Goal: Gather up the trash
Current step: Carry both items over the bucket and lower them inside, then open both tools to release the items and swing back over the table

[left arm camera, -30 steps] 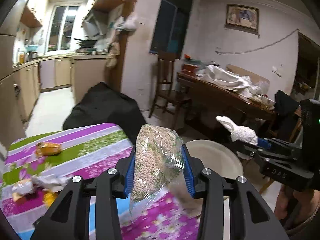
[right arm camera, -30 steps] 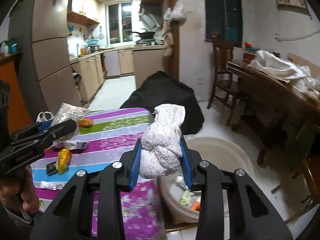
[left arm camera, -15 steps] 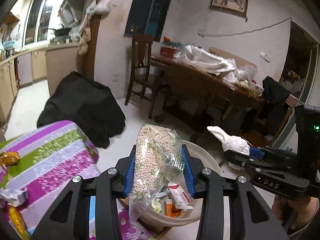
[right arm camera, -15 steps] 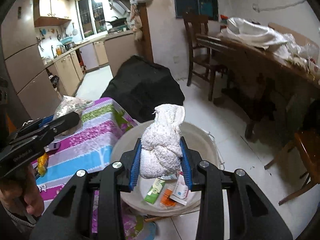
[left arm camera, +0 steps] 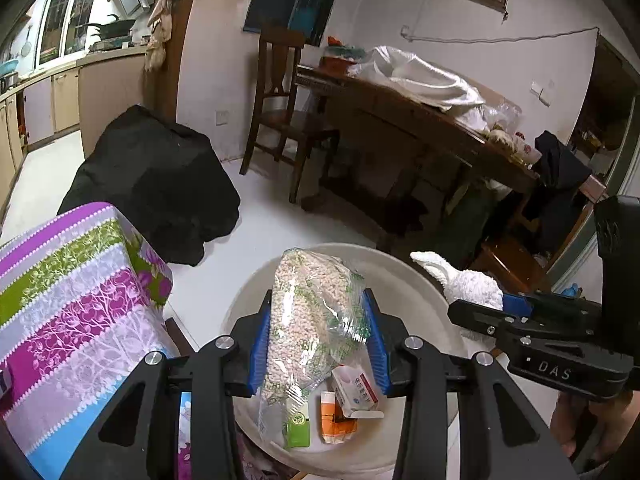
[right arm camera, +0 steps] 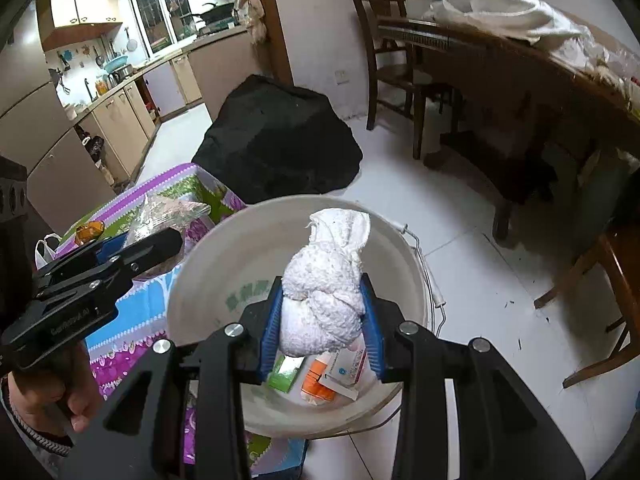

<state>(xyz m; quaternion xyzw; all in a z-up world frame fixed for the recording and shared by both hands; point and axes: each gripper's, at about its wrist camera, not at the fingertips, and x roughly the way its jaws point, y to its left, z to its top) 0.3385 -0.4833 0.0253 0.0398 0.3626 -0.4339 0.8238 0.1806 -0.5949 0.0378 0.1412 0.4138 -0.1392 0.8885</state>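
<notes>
- Since the earlier frames both grippers have travelled away from the striped tablecloth [left arm camera: 76, 300] and down, so that they now hang over the white bucket [left arm camera: 404, 280], which stands on the floor just beside the table's corner.
- The left gripper [left arm camera: 318, 340] pinches a clear bag of small pale grains [left arm camera: 308, 320] between its blue pads; the bag stands upright and its lower end hangs below the pads, above the bucket's inside.
- The right gripper [right arm camera: 322, 320] pinches a knotted white cloth [right arm camera: 328, 292], also upright, over the middle of the bucket.
- On the bucket's bottom lie a green packet [right arm camera: 286, 372], an orange packet [right arm camera: 316, 380] and a small white box [right arm camera: 346, 364], close together.
- A person's hand [right arm camera: 48, 396] holds the left gripper's handle at the left edge of the right wrist view.
- A black covered heap [left arm camera: 152, 180] sits on the floor behind the table.
</notes>
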